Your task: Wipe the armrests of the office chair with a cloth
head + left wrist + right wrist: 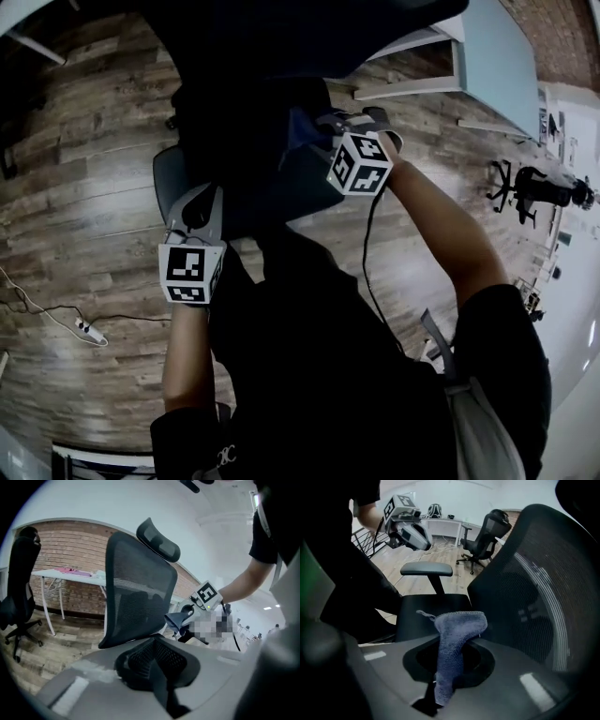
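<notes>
The black office chair's mesh back [136, 597] fills the middle of the left gripper view, and it also takes up the right side of the right gripper view, where the chair's mesh back [539, 588] looms close. A blue-grey cloth [457, 632] hangs from my right gripper [450, 660], which is shut on it above the seat [431, 613]. From the left gripper view, that cloth [177, 619] shows beside the chair back. My left gripper [154, 660] is shut and holds nothing. It hovers above the far padded armrest [426, 569] without touching it. In the head view that armrest [167, 178] lies just ahead of the left gripper [202, 206].
A second black office chair [21, 588] stands by a white table [70, 576] in front of the brick wall. Another chair [487, 534] and desks stand further back. A cable with a power strip [84, 328] lies on the wood floor, and a white desk [487, 56] stands at top right.
</notes>
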Motion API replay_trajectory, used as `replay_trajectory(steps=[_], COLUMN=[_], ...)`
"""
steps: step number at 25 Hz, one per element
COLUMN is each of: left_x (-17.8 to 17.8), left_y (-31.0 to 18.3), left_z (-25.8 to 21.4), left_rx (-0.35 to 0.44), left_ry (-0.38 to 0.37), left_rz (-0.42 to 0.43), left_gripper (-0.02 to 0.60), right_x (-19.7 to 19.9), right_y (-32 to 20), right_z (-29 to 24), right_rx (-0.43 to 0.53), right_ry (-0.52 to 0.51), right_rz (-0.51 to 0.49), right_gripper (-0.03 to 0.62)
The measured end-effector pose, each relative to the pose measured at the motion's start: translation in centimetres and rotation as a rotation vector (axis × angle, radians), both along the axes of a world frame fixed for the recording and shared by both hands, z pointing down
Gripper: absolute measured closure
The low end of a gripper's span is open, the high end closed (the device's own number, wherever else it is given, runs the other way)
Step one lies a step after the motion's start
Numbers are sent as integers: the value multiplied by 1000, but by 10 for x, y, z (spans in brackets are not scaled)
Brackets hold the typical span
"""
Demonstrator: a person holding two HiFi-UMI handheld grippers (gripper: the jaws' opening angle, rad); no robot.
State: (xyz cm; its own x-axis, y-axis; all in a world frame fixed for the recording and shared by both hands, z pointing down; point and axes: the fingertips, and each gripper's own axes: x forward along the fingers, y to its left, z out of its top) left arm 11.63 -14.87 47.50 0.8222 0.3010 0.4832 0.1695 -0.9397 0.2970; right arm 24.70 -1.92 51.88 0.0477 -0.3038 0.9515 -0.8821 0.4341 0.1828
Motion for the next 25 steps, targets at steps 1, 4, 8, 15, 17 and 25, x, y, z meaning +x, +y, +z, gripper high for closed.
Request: replay_trajectory(steps=[1, 4, 8, 15, 17, 25], left_x=[9, 32, 57, 75, 77, 61], left_y=[12, 43, 75, 132, 147, 165], left_z=[-2, -5, -4, 9, 11, 12], left_rx=[-2, -1, -11, -17, -19, -7], left_ry=[-5, -5, -14, -40, -43, -64], left_rz=[19, 72, 106, 178, 191, 156], left_gripper=[577, 577, 577, 577, 577, 577], right_x=[0, -7, -17, -47, -53, -37], right_y=[22, 88, 165, 248, 259, 269], right_z=[3, 18, 37, 65, 74, 97], right_rx=[-13, -65, -114, -179, -195, -238], right_ry=[-5, -36, -95, -160, -169, -159], right_rz=[19, 68, 165, 206, 195, 148], right_gripper=[546, 545, 546, 545, 545, 545])
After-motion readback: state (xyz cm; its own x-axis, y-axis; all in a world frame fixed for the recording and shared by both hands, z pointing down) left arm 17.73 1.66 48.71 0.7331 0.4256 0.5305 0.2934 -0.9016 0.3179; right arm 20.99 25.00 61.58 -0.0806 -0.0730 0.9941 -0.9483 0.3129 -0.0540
